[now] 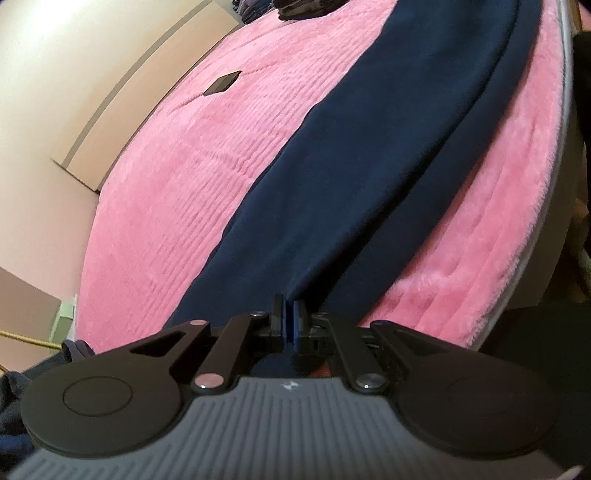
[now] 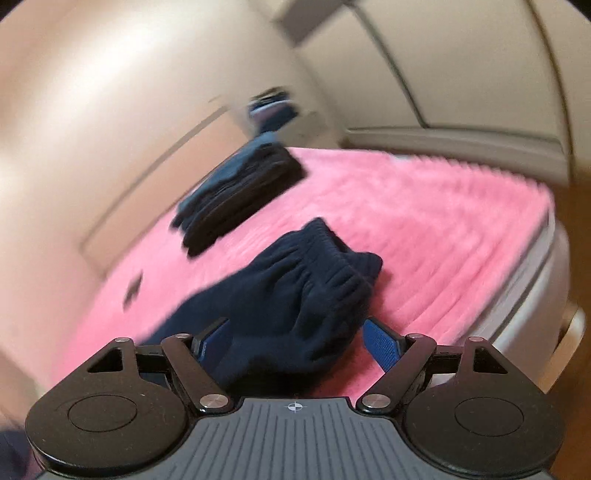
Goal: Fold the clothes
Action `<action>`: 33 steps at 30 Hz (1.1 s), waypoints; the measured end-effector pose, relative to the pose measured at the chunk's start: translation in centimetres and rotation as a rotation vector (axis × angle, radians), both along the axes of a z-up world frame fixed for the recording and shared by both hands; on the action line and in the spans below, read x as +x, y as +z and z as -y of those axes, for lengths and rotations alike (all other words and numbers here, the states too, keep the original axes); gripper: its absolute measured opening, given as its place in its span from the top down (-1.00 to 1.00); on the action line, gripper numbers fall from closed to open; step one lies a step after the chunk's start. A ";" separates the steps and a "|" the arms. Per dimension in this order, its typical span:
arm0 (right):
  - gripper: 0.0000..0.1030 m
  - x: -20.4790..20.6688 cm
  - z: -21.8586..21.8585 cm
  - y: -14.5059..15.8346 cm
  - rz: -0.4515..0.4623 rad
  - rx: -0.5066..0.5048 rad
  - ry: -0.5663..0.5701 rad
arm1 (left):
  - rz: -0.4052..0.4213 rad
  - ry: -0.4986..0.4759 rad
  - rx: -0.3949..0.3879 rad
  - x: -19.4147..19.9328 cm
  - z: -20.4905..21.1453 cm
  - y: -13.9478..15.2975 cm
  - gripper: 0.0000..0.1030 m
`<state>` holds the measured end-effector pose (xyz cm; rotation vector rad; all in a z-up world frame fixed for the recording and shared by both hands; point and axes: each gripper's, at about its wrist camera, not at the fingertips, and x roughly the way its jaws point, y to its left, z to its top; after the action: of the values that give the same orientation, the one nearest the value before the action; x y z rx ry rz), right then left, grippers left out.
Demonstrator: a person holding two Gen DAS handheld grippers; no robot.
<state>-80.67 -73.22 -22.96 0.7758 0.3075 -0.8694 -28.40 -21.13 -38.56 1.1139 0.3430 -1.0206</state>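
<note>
Navy trousers [image 1: 369,147] lie stretched along a pink fluffy blanket [image 1: 177,192] on a bed. My left gripper [image 1: 290,308] is shut on the near end of the navy fabric, pinched between its blue pads. In the right wrist view the gathered elastic waistband of the trousers [image 2: 306,266] is bunched up on the blanket [image 2: 424,221]. My right gripper [image 2: 295,330] is open, one finger on each side of that bunch. This view is blurred by motion.
A stack of folded dark clothes [image 2: 240,195] sits at the blanket's far left, also seen at the top edge of the left wrist view [image 1: 306,9]. A small dark flat object [image 1: 222,84] lies on the blanket. The grey bed edge [image 2: 535,280] runs along the right.
</note>
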 end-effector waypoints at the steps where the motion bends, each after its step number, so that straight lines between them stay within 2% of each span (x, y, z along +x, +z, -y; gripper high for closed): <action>1: -0.13 0.0 0.8 -0.1 0.020 0.037 -0.035 | -0.005 0.005 -0.002 0.1 0.1 0.1 0.96; 2: 0.55 0.1 1.7 -0.2 0.040 0.074 -0.070 | -0.006 0.006 -0.003 0.1 0.1 0.3 0.96; 3: 0.66 0.1 2.5 -0.3 0.059 0.111 -0.104 | -0.005 0.005 -0.003 0.1 0.1 0.5 0.96; 6: 0.71 0.3 3.7 2.2 0.038 0.052 -0.066 | 0.007 0.002 -0.019 0.0 0.0 1.2 0.96; 9: 0.72 -0.5 5.0 5.2 0.171 -0.094 -0.009 | 0.050 -0.003 -0.088 -0.7 -0.9 3.1 0.96; 11: 0.73 -0.4 5.9 4.5 0.134 -0.114 -0.007 | 0.063 -0.012 -0.123 -1.3 -1.5 4.1 0.96; 13: 0.74 -0.2 6.8 1.5 0.044 -0.012 -0.021 | 0.048 -0.022 -0.107 -1.7 -1.8 4.0 0.97; 15: 0.75 -0.7 6.6 -1.0 -0.012 0.054 -0.046 | 0.020 -0.041 -0.052 -2.1 -2.1 2.5 0.97; 18: 0.74 -2.2 5.9 -2.7 0.002 0.085 -0.075 | 0.012 -0.056 0.012 -2.8 -2.0 0.7 0.97; 21: 0.73 -2.7 5.5 -2.4 -0.015 0.074 -0.072 | 0.022 -0.070 0.043 -3.3 -1.9 -0.2 0.97; 22: 0.62 -2.7 5.2 -2.1 -0.026 0.066 -0.069 | 0.023 -0.072 0.047 -3.3 -1.8 -0.3 0.97; 23: 0.19 -2.6 4.5 -1.5 -0.052 0.042 -0.066 | 0.022 -0.072 0.047 -3.3 -1.8 -0.4 0.97; 25: -0.36 -1.6 3.1 -0.2 -0.115 -0.028 -0.048 | 0.019 -0.070 0.043 -3.2 -2.0 -0.5 0.97; 28: -0.37 2.2 -0.2 1.3 -0.214 -0.216 0.110 | 0.017 -0.063 0.027 -3.2 -2.3 -0.6 0.96; 32: -0.36 8.8 -6.7 1.0 -0.408 -0.469 0.587 | 0.003 -0.044 -0.007 -3.0 -2.5 -0.6 0.96; 33: -0.36 10.4 -8.2 0.4 -0.486 -0.545 0.692 | -0.002 -0.041 -0.013 -2.8 -2.3 -0.5 0.96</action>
<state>-70.26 -65.06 -22.53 -0.0802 0.6843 -0.4268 -31.17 -18.85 -39.10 1.1124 0.3161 -1.0584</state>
